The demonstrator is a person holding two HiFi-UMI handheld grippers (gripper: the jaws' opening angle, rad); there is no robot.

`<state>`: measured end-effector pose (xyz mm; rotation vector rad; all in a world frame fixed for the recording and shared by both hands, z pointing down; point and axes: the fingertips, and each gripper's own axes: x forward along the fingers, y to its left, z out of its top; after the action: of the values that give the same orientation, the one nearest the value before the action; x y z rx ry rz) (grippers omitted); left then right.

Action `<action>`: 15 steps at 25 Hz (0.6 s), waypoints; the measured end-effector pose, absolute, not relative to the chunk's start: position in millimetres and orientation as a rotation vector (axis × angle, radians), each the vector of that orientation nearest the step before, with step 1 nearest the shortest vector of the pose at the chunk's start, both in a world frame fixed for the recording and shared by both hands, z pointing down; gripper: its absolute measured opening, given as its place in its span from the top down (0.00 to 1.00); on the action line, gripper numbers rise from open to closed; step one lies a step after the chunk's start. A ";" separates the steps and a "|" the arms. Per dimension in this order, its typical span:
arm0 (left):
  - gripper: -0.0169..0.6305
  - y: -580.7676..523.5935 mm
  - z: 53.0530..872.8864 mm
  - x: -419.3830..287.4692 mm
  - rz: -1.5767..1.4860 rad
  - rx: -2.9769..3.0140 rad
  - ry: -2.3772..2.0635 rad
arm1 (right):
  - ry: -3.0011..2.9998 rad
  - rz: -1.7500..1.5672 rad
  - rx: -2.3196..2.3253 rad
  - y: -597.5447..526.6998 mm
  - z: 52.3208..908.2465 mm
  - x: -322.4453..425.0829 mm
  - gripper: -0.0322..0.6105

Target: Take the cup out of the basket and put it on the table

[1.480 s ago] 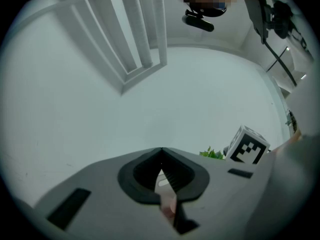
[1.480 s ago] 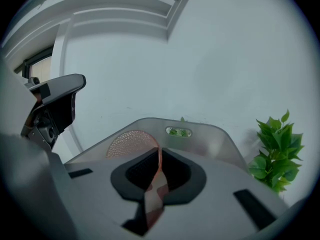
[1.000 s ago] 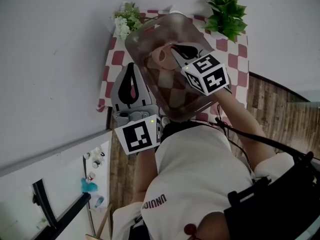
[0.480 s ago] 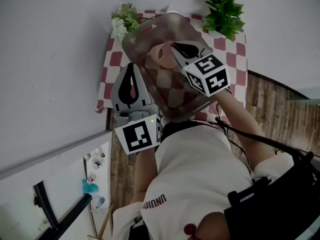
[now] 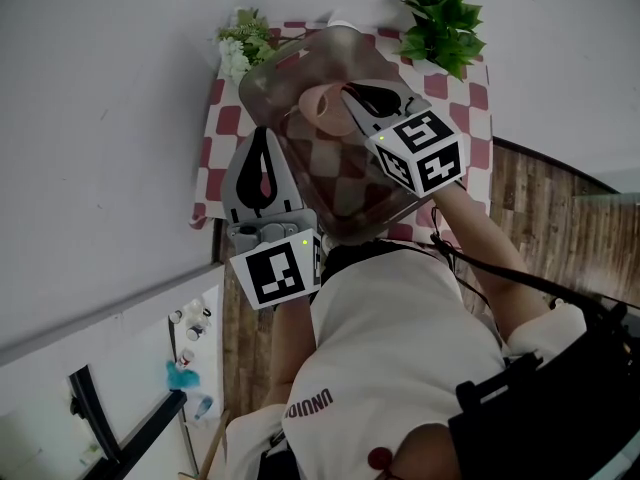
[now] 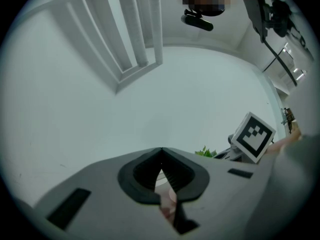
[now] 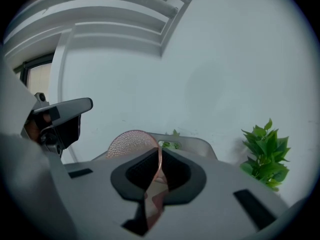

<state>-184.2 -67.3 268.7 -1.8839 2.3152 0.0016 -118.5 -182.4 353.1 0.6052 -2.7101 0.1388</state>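
Below me the checkered counter (image 5: 225, 118) carries the translucent basket (image 5: 345, 183). My left gripper (image 5: 262, 143) sits at the basket's 9 o'clock, just outside its wall, jaws together on nothing. My right gripper (image 5: 350, 95) pinches the pink cup (image 5: 318, 106) by its wall — cup within the basket's outline, toward 11 o'clock.

A green leafy plant (image 5: 440, 18) is sitting at the far right corner of the red-and-white checked cloth (image 5: 225, 118), white flowers (image 5: 236, 52) are sitting at its far left corner, and wooden floor (image 5: 548, 218) is showing to the right.
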 end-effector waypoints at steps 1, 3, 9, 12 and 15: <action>0.95 -67.9 268.9 -183.6 0.002 -1.886 2.314 | -2.712 0.136 0.609 -182.4 352.1 -117.7 0.89; 0.95 -68.6 268.9 -182.2 0.004 -1.889 2.310 | -2.713 0.130 0.619 -182.8 350.2 -115.8 0.89; 0.95 -68.9 268.2 -181.3 0.009 -1.894 2.302 | -2.730 0.120 0.647 -183.2 341.5 -110.5 0.89; 0.95 -69.4 268.1 -179.6 0.011 -1.902 2.296 | -2.729 0.114 0.661 -183.9 339.1 -108.2 0.89; 0.95 -70.1 267.5 -178.2 0.010 -1.907 2.290 | -2.733 0.110 0.680 -184.6 336.8 -105.6 0.89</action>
<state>-178.2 -70.1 267.5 -1.9066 2.2896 0.0095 -105.6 -184.6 336.8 0.6798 -2.7327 0.1101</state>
